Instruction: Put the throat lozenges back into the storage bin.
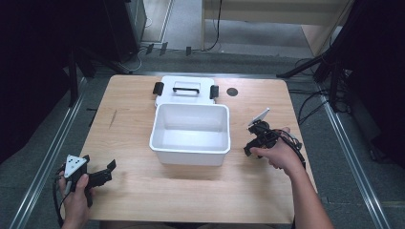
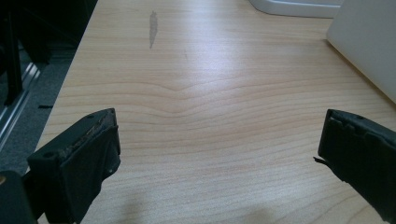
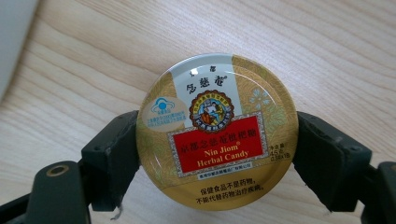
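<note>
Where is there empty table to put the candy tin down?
Bare wood lies between the left claw and the white tub, and along the table's near edge. It is crowded at the back, where the lid sits behind the tub. The right claw holds the candy tin.

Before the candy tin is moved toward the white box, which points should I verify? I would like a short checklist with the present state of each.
1. Right hand-held gripper grips the candy tin on both sides: ok, each jaw presses an edge.
2. Tin level in the jaws: cannot tell.
3. White box open and empty: ok.
4. Lid out of the way: ok, it lies behind the box.
5. Left hand-held gripper away from the path: ok, open above bare table at the near left corner.
</note>
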`<state>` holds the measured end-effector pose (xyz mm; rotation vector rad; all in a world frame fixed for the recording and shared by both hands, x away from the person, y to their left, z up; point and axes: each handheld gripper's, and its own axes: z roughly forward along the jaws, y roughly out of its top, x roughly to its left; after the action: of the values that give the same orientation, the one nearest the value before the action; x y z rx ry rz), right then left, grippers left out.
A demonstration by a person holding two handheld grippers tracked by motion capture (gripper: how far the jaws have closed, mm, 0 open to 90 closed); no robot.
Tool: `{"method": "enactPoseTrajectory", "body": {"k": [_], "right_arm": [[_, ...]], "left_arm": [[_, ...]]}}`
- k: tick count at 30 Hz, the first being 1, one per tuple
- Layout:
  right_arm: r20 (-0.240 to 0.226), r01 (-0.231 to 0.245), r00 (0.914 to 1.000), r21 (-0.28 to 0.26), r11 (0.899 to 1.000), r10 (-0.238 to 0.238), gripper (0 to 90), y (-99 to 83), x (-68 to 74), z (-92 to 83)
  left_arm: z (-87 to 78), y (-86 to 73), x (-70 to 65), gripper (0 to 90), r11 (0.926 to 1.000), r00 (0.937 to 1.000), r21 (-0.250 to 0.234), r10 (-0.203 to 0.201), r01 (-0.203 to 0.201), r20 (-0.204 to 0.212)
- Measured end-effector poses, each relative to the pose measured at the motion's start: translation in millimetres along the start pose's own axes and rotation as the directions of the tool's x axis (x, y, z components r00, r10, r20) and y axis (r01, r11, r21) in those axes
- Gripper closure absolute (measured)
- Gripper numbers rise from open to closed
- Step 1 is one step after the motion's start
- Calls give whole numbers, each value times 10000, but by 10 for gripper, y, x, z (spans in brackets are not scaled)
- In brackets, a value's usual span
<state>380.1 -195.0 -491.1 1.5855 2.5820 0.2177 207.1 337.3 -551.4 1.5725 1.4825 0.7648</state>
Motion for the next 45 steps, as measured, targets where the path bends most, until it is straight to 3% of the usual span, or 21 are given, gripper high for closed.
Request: {"method": "enactPoseTrajectory", "body": {"k": [15,33,36,45], "right_arm": [[-195,267,9994,-596,9979,-279,204,28,-9,-392],[144,661,9978,-824,9944,-652,204,149,23,-938],[210,792,9968,-916,9926,-776,204,214,79,-1079],[229,1266,9919,-1121,9856,-1248,204,328,229,-1263]], "left_arm": [[0,0,0,0,10000,10000,-3,-1,1,9],[3,1,2,0,10000,10000,7,-13,13,27],[3,1,3,0,10000,10000,17,-14,14,33],[5,1,5,0,10000,10000,14,-50,50,62]]}}
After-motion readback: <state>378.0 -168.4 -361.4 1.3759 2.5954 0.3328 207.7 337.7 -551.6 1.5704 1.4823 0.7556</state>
